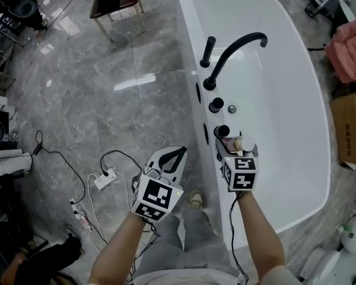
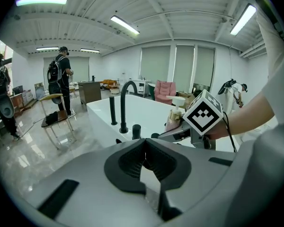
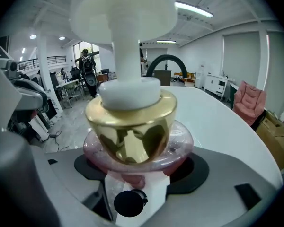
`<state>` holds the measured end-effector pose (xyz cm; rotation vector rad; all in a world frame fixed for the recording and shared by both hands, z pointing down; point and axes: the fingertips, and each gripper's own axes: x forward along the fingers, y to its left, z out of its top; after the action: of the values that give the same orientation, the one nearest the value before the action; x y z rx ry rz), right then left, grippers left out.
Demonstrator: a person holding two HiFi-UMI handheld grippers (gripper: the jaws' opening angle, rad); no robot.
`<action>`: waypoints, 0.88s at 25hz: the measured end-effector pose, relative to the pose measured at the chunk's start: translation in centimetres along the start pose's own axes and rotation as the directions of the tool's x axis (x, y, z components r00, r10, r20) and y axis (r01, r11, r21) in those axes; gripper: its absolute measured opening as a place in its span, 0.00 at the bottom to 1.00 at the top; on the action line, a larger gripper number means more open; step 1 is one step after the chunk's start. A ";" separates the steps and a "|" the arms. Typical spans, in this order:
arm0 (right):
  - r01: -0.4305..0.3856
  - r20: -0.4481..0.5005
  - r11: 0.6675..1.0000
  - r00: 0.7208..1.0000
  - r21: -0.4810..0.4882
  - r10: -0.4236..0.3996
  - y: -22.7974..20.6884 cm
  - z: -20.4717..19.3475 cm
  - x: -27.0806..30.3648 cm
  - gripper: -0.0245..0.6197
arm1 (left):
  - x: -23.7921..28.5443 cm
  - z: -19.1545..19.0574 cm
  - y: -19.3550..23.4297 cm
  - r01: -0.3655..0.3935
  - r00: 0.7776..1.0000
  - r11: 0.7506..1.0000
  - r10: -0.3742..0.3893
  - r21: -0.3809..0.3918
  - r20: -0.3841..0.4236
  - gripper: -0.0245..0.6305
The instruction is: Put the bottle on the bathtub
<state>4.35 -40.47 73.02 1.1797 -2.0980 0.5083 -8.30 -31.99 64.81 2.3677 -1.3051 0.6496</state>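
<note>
My right gripper point(image 1: 232, 146) is shut on a pump bottle point(image 1: 234, 142) with a pink body, a gold collar and a white pump head. It hangs over the left rim of the white bathtub point(image 1: 188, 46), just in front of a black knob point(image 1: 222, 131). Whether it touches the rim is hidden. In the right gripper view the bottle point(image 3: 130, 131) fills the middle, upright between the jaws of the right gripper point(image 3: 135, 174). The left gripper point(image 1: 179, 155) is shut and empty over the floor beside the tub. From the left gripper point(image 2: 144, 148) the bottle point(image 2: 176, 113) shows to the right.
A tall black faucet point(image 1: 228, 49) and a black hand shower post point(image 1: 207, 51) stand on the rim with more knobs point(image 1: 216, 105). A chair point(image 1: 114, 2) stands far left, a power strip with cables point(image 1: 104, 180) lies on the marble floor. Cardboard box point(image 1: 351, 123) and pink armchair point(image 1: 350, 49) right.
</note>
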 end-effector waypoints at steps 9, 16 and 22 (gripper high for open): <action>0.012 -0.016 1.000 1.000 0.023 -0.011 0.0 -0.2 0.2 0.61 | 0.2 -0.8 -0.3 0.013 1.000 1.000 -0.013 -0.002 -0.023 0.07; -0.009 -0.044 0.999 0.999 0.032 0.011 0.6 0.6 -1.7 0.65 | -1.3 1.0 -0.9 0.033 0.999 0.999 -0.033 0.027 0.007 0.07; -0.032 -0.075 0.991 0.996 0.131 0.042 1.0 1.1 -4.0 0.70 | -3.5 2.9 -1.1 0.025 0.999 0.999 -0.026 0.043 0.018 0.07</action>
<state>4.59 -38.22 69.39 1.1762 -2.0489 0.7064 -8.33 -30.54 60.36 2.4265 -1.2792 0.6557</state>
